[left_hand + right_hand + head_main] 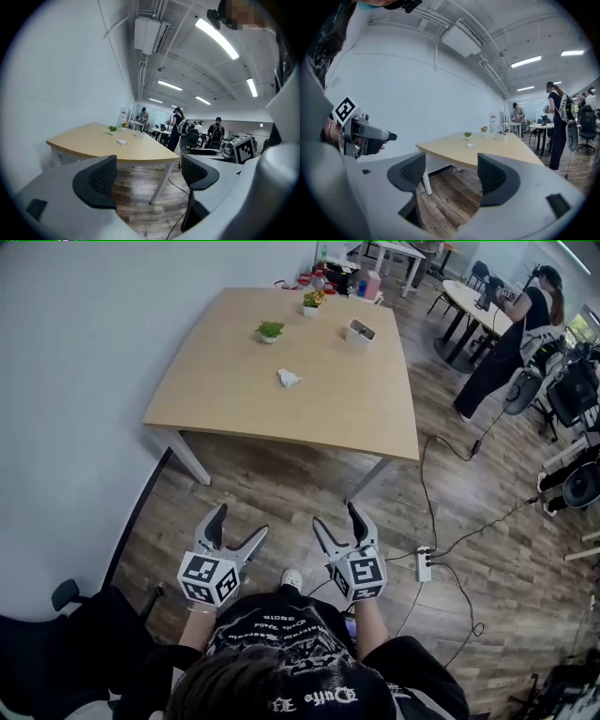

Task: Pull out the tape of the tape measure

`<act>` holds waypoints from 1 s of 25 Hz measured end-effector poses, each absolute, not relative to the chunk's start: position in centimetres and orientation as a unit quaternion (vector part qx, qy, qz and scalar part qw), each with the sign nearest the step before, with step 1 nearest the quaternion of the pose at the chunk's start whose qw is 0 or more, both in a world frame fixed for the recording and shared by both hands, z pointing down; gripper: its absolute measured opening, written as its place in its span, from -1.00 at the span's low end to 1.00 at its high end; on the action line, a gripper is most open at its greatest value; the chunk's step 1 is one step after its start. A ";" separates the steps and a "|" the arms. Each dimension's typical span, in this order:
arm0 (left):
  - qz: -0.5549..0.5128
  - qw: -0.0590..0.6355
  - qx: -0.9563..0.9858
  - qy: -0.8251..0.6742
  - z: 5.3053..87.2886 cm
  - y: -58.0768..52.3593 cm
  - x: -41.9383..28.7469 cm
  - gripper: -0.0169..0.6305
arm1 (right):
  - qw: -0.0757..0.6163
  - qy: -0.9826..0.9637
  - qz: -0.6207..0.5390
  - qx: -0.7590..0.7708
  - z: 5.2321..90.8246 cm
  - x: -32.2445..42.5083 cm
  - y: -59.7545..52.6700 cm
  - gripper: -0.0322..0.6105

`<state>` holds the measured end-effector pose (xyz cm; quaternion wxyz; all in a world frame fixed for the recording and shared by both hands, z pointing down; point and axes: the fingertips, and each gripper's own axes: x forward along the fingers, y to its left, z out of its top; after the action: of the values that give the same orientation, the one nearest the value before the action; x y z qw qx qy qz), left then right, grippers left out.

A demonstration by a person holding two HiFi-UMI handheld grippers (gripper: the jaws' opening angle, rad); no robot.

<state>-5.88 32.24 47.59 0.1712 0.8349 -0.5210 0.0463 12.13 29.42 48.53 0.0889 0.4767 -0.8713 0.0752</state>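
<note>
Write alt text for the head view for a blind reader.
A person holds a grey left gripper and right gripper, jaws open and empty, above a wood-plank floor, short of a pale wooden table. On it sit a small white object, a green potted plant and a white container.

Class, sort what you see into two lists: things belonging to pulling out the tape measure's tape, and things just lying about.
For the job: left tool, right tool, both open; small white object on the table, possibly the tape measure, too small to tell.
Lying about: green plant, flowering plant, white container, power strip.
</note>
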 end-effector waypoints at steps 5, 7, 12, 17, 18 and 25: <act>0.039 0.176 0.830 -0.528 48.2 28.1 -3.6 0.42 | 0.094 -0.875 0.067 0.470 48.3 14.4 25.2 0.19; 0.030 0.190 0.828 -0.527 48.5 27.1 -3.1 0.42 | 0.094 -0.874 0.069 0.472 48.4 15.0 24.3 0.19; 0.034 0.193 0.831 -0.521 48.6 24.9 -2.3 0.42 | 0.091 -0.870 0.078 0.478 48.5 15.6 22.2 0.19; 0.024 0.217 0.851 -0.477 49.5 22.4 -1.0 0.40 | 0.092 -0.866 0.085 0.485 49.1 15.6 20.0 0.19; 0.022 0.220 0.854 -0.471 49.7 21.6 -0.9 0.40 | 0.091 -0.863 0.088 0.489 49.3 15.7 19.3 0.19; 0.027 0.234 0.860 -0.452 51.3 13.6 -2.1 0.40 | 0.106 -0.856 0.102 0.495 50.7 14.2 13.6 0.19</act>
<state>-2.09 13.57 51.26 0.2338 0.8604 -0.4520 0.0267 14.21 13.64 50.70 0.1063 0.4952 -0.8562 0.1022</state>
